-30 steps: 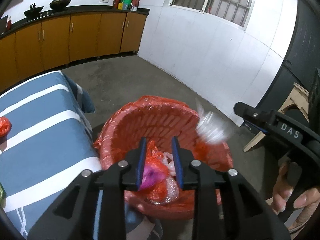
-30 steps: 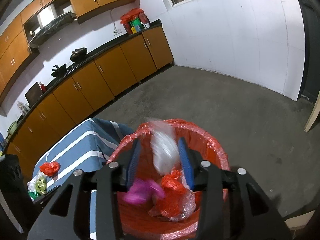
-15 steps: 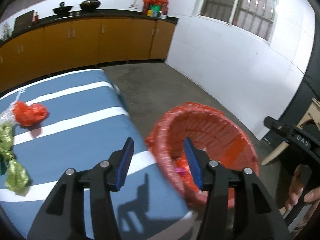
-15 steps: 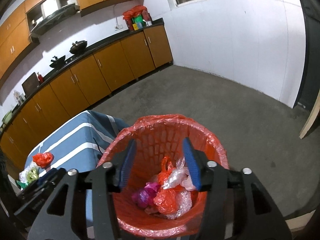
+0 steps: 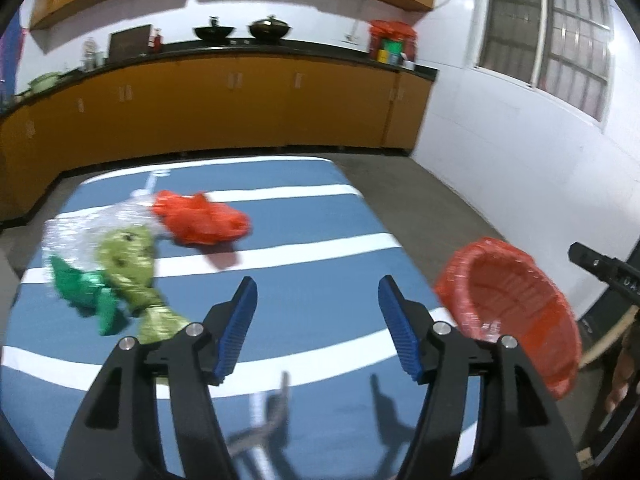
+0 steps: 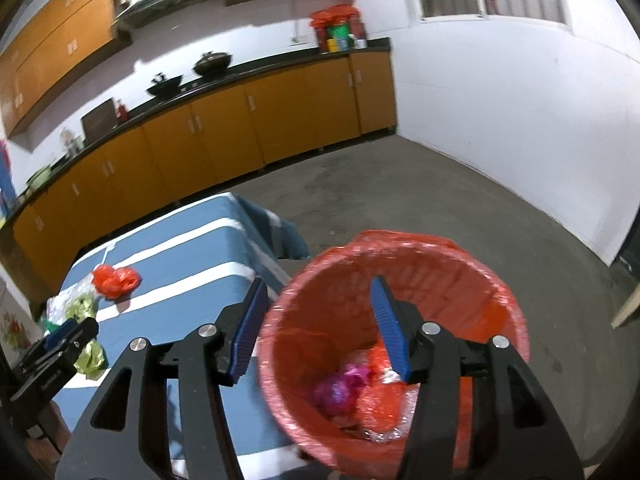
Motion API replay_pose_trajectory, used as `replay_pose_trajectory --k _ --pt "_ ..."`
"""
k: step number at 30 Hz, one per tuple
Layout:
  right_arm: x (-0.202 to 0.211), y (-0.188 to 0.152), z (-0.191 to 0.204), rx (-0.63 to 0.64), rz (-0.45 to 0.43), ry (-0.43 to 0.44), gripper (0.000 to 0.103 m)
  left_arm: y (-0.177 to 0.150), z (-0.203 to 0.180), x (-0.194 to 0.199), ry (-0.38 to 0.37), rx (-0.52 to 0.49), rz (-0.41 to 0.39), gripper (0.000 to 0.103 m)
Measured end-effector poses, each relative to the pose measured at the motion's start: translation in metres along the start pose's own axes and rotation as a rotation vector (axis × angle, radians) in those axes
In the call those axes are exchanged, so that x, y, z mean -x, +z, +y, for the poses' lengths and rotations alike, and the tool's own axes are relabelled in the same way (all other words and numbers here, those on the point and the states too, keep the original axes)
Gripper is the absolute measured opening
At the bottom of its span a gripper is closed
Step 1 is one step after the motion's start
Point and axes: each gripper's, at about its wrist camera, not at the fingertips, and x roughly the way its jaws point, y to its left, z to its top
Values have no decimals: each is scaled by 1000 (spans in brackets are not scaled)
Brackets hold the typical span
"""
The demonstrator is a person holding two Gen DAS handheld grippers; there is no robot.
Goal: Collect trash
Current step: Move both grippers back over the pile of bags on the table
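My left gripper [image 5: 316,320] is open and empty above the blue striped table [image 5: 312,276]. On the table lie a red plastic bag [image 5: 200,220], a green-yellow wrapper [image 5: 128,268], a green scrap [image 5: 84,292] and clear plastic [image 5: 84,232], all ahead and left of the gripper. The red-lined trash basket [image 5: 508,304] stands right of the table. My right gripper [image 6: 316,320] is open and empty over the basket's near rim [image 6: 276,344]; pink, red and clear trash [image 6: 360,392] lies inside.
Orange cabinets [image 5: 240,108] with a black counter run along the back wall. Grey concrete floor [image 6: 440,200] lies around the basket, with a white wall [image 6: 520,120] on the right. The left gripper also shows in the right wrist view [image 6: 60,344].
My left gripper has swung left from over the basket to above the table and opened wider. The clear plastic dropped from the right gripper into the basket. The right gripper has shifted slightly left.
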Motion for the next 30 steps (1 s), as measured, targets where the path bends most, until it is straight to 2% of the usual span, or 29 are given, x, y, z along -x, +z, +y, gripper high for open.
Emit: replay_pose_trajectory --k 6,20,24,30 --pt "-8 2 36 61 10 50 58 -5 38 16 102 24 -34 70" --pt "-49 -8 161 242 62 240 58 -27 144 43 323 135 -66 74" --pt "-66 -14 203 313 80 284 58 -31 170 49 366 172 -72 75" --pt "-94 -19 247 359 104 337 55 -32 195 53 391 209 -91 75"
